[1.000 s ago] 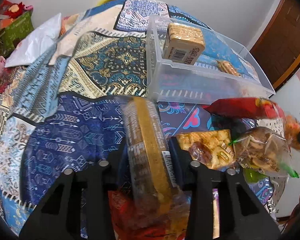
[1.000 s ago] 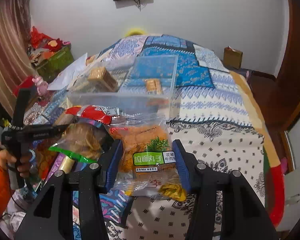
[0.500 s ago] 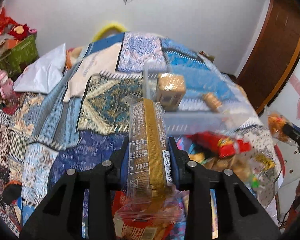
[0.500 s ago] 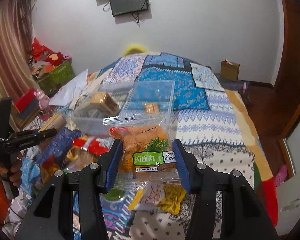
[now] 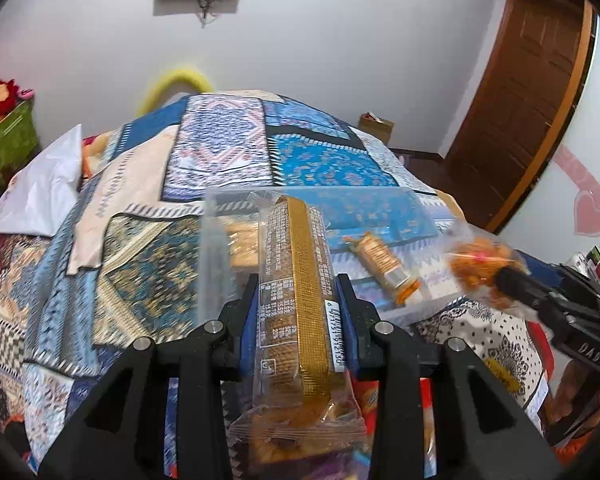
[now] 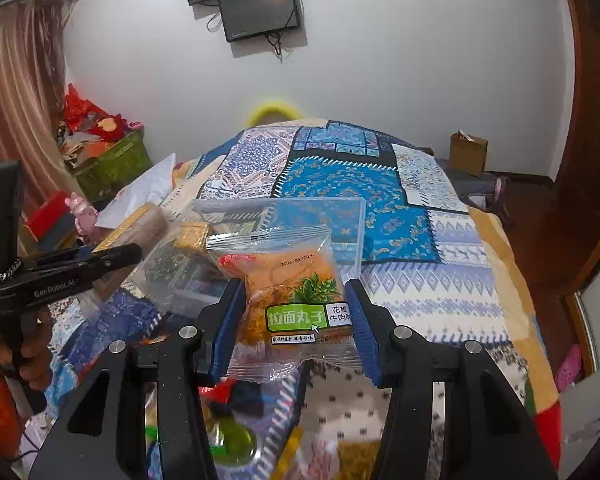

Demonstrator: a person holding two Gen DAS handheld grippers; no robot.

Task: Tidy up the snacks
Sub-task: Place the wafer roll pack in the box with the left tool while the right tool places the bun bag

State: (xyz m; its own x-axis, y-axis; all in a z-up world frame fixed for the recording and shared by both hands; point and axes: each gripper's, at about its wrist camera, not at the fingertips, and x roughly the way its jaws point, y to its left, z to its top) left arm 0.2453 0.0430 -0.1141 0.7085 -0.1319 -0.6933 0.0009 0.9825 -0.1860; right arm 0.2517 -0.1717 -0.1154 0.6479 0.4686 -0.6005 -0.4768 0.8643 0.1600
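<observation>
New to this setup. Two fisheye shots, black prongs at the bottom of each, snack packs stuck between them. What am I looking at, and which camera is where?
There is no robot arm: a person holds a two-finger gripper in each hand, and each gripper carries a camera looking forward along its fingers. The black prongs are those fingers.

In the left wrist view, the left gripper is shut on a biscuit pack with a gold stripe. In the right wrist view, the right gripper is shut on an orange noodle snack bag with a green label. Each view also catches the other gripper at its edge.

Ahead, on a bed with a patchwork quilt, stands a clear plastic bin with a few snacks already inside. More loose packets lie below the grippers.
</observation>
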